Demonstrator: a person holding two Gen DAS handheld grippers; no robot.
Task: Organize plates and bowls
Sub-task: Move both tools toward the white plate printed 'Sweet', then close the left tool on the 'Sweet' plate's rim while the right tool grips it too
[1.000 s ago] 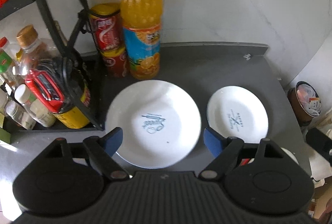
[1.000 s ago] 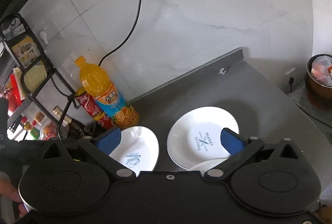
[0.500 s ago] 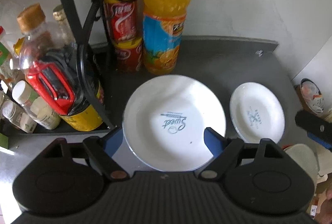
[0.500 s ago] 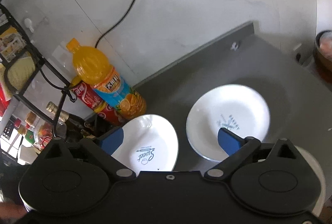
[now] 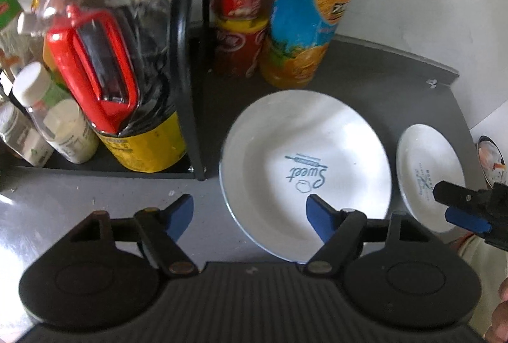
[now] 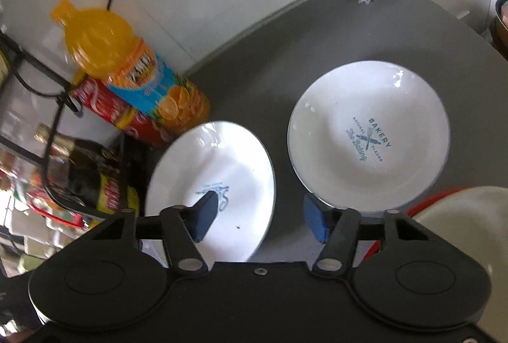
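The "Sweet" plate (image 5: 304,165) lies flat on the grey desk (image 5: 397,89), just in front of the orange juice bottle (image 5: 311,9), which serves as the landmark. The left gripper (image 5: 249,211) hovers over the plate's near rim with its jaws closing but still apart: one blue pad hangs over the plate's bowl, the other over bare desk outside the rim, so the rim sits between them ungripped. To the right of the bottle lies the "Bakery" plate (image 6: 368,136), apart from the first. The right gripper (image 6: 260,217) has its jaws closing, still apart; one pad is over the "Sweet" plate, the other at the "Bakery" plate's near edge, neither gripped. Left of the bottle stand red cans (image 5: 241,25) and a black rack (image 5: 187,57).
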